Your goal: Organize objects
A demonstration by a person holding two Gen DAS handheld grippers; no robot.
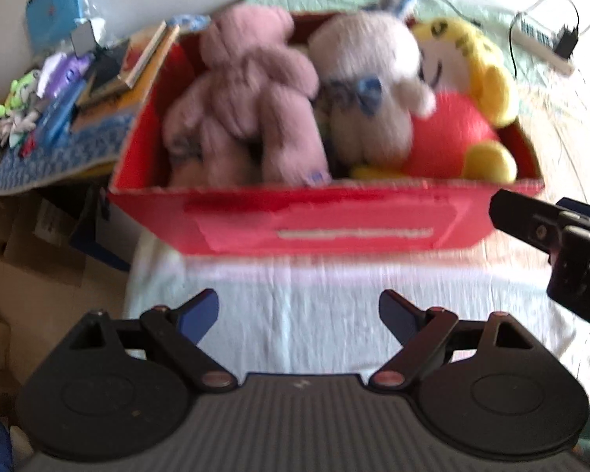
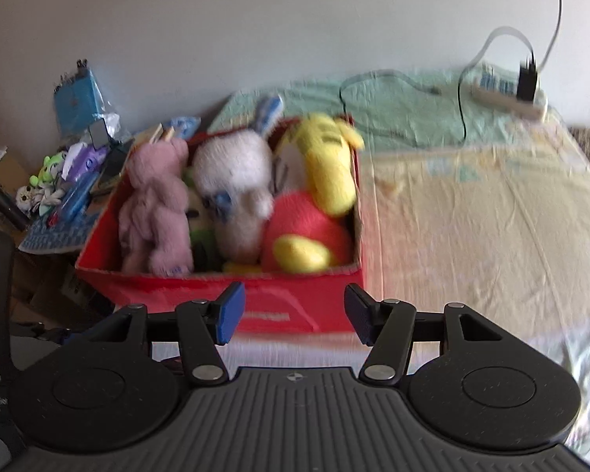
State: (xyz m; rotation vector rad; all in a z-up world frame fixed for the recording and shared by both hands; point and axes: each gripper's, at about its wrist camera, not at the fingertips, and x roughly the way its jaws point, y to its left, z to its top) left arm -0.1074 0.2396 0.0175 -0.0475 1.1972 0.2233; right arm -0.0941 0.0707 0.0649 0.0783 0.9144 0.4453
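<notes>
Toys fill the red cardboard box (image 1: 318,224), which sits on the bed (image 2: 472,212) near its left edge, its long front wall facing both cameras. Inside, from left to right, stand a pink plush bear (image 1: 240,94), a white plush rabbit with a blue bow (image 1: 367,86) and a yellow plush tiger in a red outfit (image 1: 456,118), packed touching one another and leaning toward the back wall. Something green and dark shows between the bear and the rabbit in the right wrist view, too blurred to name.

By the look of it, the sorting is close to done: no loose toy lies on the bedsheet in front of the box or to its right, where only a power strip (image 2: 507,94) and its cables rest at the far edge of the bed.

The left claw (image 1: 299,316) is released, fingers spread wide over bare white sheet, gripping nothing. The right claw (image 2: 293,312) is likewise released and empty, hovering just before the box's front wall (its side also pokes into the left wrist view at the right).

What may remain is the clutter beside the bed's left edge: books (image 1: 145,59), small figures (image 1: 15,106) and blue packages piled on a patterned cloth, though whether those belong to the job I cannot tell.
</notes>
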